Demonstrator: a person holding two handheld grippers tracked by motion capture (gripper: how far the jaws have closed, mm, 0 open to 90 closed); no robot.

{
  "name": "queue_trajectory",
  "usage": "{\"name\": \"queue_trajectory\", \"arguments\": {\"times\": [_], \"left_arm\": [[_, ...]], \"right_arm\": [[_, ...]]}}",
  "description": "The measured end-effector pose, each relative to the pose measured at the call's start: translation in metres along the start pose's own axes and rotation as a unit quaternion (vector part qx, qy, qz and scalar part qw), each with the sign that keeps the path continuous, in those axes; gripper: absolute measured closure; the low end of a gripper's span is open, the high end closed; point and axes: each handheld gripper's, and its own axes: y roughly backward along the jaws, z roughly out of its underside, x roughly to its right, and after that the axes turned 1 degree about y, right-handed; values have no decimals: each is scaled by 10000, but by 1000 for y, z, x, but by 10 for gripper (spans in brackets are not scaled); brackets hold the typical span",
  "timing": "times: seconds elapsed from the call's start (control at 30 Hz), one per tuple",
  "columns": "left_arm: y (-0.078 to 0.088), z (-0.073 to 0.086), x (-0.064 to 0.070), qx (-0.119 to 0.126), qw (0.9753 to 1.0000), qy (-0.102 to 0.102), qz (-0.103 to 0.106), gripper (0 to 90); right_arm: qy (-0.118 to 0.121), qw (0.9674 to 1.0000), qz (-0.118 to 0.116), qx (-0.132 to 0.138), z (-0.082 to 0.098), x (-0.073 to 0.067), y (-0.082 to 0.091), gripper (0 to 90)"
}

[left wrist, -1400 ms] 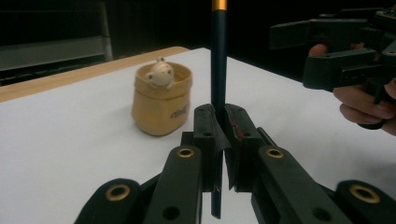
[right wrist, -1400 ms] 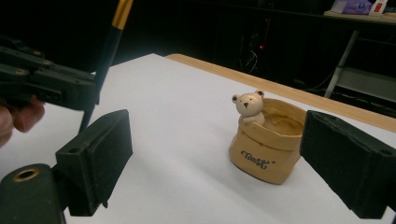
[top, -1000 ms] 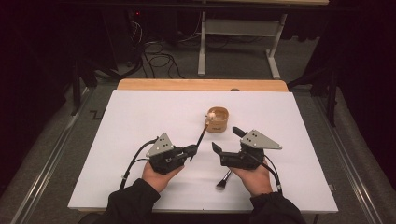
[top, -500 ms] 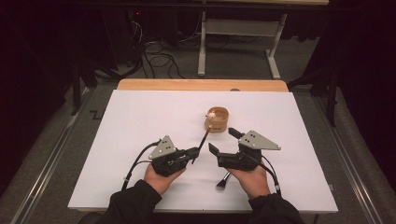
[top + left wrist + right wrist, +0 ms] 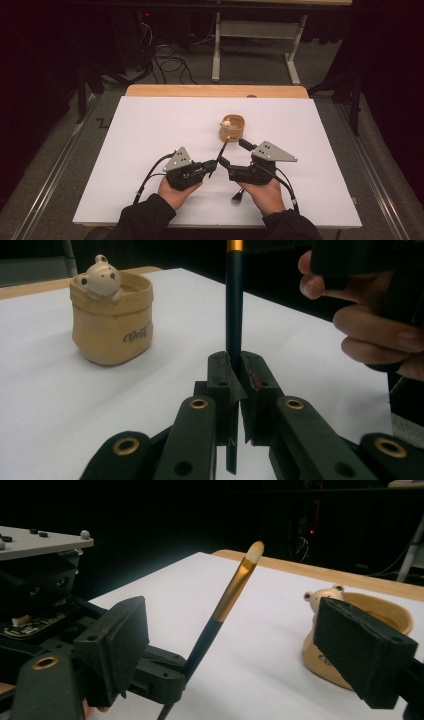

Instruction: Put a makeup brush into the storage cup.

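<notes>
We find the left gripper (image 5: 214,166) at lower centre of the high view, its jaws pinched on the dark handle of a makeup brush (image 5: 233,310), which rises upright through the middle of the left gripper view to a gold ferrule. The right gripper (image 5: 232,160) sits just right of it with jaws spread wide, the brush slanting between them with its pale tip toward upper centre of the right gripper view. A tan bear-trimmed cup (image 5: 232,127) stands above both grippers on the white table (image 5: 150,130), and a second brush (image 5: 237,197) lies at lower centre beside the right hand (image 5: 265,192).
</notes>
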Motion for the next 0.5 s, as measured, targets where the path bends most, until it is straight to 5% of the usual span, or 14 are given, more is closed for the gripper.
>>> {"name": "queue_trajectory", "arguments": {"times": [0.5], "left_arm": [[-1, 1, 3, 103, 9999, 6, 3, 841]], "right_arm": [[-296, 9992, -263, -33, 6, 1, -8, 270]]}}
